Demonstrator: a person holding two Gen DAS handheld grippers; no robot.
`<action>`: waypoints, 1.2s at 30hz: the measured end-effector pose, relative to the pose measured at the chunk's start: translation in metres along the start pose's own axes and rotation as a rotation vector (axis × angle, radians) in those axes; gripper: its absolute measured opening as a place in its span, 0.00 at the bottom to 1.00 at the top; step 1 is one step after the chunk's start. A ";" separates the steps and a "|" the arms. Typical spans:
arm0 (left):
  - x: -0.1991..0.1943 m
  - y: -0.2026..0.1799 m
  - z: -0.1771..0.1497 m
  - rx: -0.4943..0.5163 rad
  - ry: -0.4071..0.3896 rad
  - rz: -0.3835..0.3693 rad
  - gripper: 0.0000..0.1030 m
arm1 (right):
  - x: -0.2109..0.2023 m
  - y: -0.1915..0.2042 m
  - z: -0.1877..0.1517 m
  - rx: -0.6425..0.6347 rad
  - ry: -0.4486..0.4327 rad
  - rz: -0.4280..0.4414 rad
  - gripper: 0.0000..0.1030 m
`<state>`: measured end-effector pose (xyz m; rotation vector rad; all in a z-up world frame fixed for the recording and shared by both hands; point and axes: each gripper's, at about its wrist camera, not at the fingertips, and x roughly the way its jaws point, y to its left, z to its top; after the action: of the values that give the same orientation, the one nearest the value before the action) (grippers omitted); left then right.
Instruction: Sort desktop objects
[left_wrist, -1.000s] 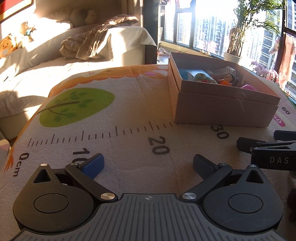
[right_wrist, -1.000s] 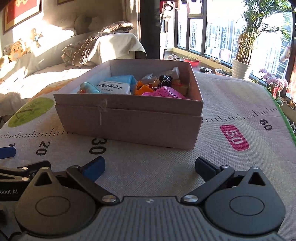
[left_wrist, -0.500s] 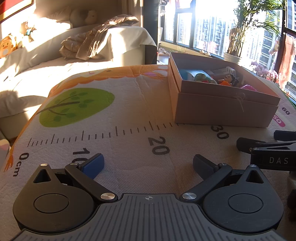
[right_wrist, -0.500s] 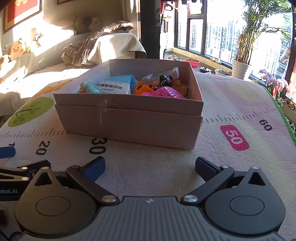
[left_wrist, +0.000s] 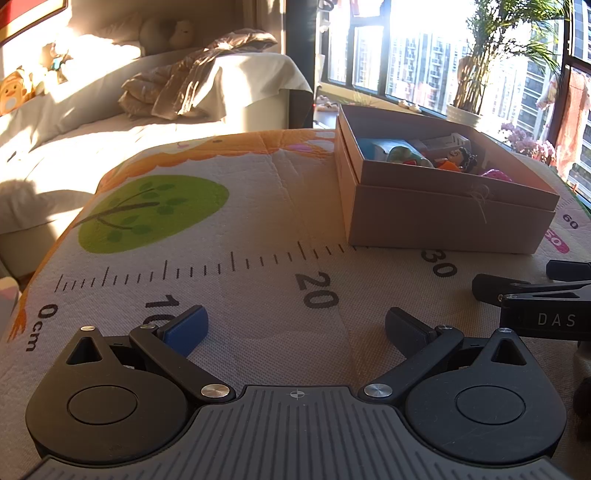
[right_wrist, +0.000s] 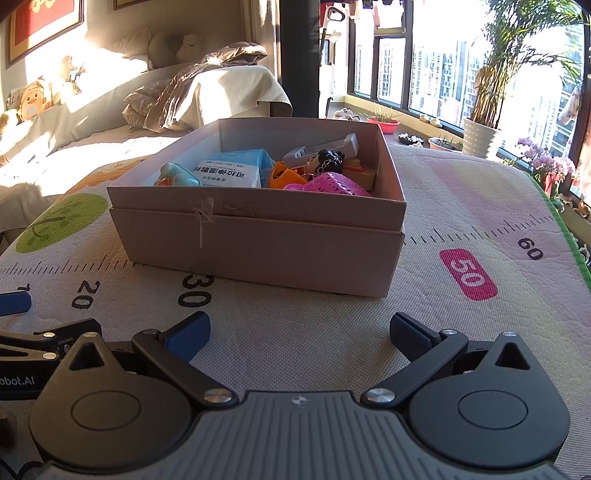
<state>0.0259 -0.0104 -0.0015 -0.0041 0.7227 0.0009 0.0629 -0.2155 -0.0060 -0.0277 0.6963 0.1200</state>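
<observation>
A cardboard box (right_wrist: 258, 236) stands on the printed ruler mat (right_wrist: 461, 206); it also shows in the left wrist view (left_wrist: 443, 218). Inside lie a blue-white packet (right_wrist: 231, 172), an orange toy (right_wrist: 282, 176), a pink perforated basket (right_wrist: 338, 184), a dark-haired doll figure (right_wrist: 330, 158) and a white stick-shaped item (right_wrist: 325, 147). My left gripper (left_wrist: 295, 326) is open and empty, low over the mat near the 20 mark. My right gripper (right_wrist: 299, 330) is open and empty, in front of the box.
The right gripper's body (left_wrist: 535, 306) shows at the right edge of the left wrist view. A sofa with a crumpled blanket (left_wrist: 192, 85) stands behind the mat. Potted plants (right_wrist: 484, 122) line the window. The mat's green edge (right_wrist: 565, 229) runs along the right.
</observation>
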 end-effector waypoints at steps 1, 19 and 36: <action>0.000 0.000 0.000 0.000 0.000 0.000 1.00 | 0.000 0.000 0.000 0.000 0.000 0.000 1.00; 0.001 0.000 0.001 0.000 0.000 0.001 1.00 | 0.001 0.001 0.001 -0.002 -0.001 -0.009 1.00; 0.000 -0.001 0.000 -0.001 -0.001 0.001 1.00 | -0.001 0.001 -0.001 -0.003 -0.001 -0.009 1.00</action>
<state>0.0266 -0.0115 -0.0015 -0.0045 0.7212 0.0016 0.0619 -0.2149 -0.0060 -0.0342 0.6947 0.1122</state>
